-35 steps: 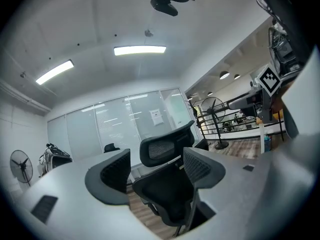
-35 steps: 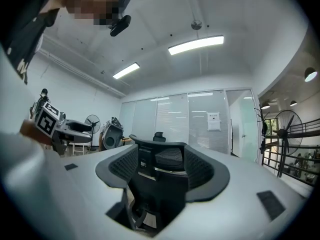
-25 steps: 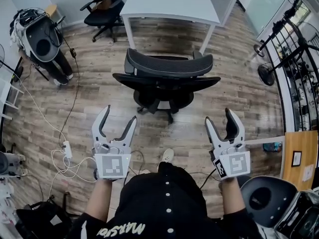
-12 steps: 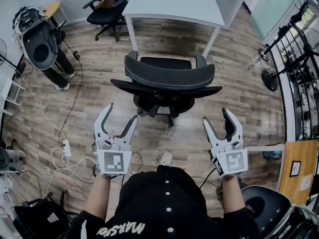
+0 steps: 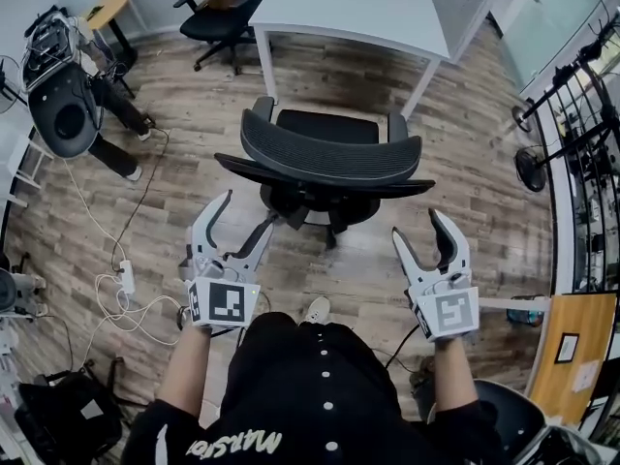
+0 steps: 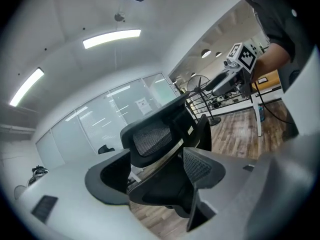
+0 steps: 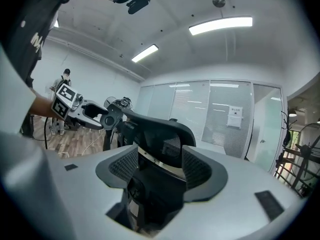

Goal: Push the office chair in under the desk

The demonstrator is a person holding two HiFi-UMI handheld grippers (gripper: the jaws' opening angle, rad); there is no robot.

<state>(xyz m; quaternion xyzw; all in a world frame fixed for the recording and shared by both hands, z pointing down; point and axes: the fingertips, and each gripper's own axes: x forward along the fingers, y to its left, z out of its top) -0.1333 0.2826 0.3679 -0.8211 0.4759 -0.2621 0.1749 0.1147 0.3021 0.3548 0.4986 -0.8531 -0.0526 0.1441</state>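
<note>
Closer to the office chair (image 5: pixel 325 127) than before, left gripper (image 5: pixel 245 211) and right gripper (image 5: pixel 418 226) hover behind it, jaws spread, empty. Chair stands short of the worktop (image 5: pixel 358 8). Approach step; next, press its backrest (image 5: pixel 329 161) forward.

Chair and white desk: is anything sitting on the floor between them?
Nothing. In the head view, only bare wooden floor separates the chair from the desk.
</note>
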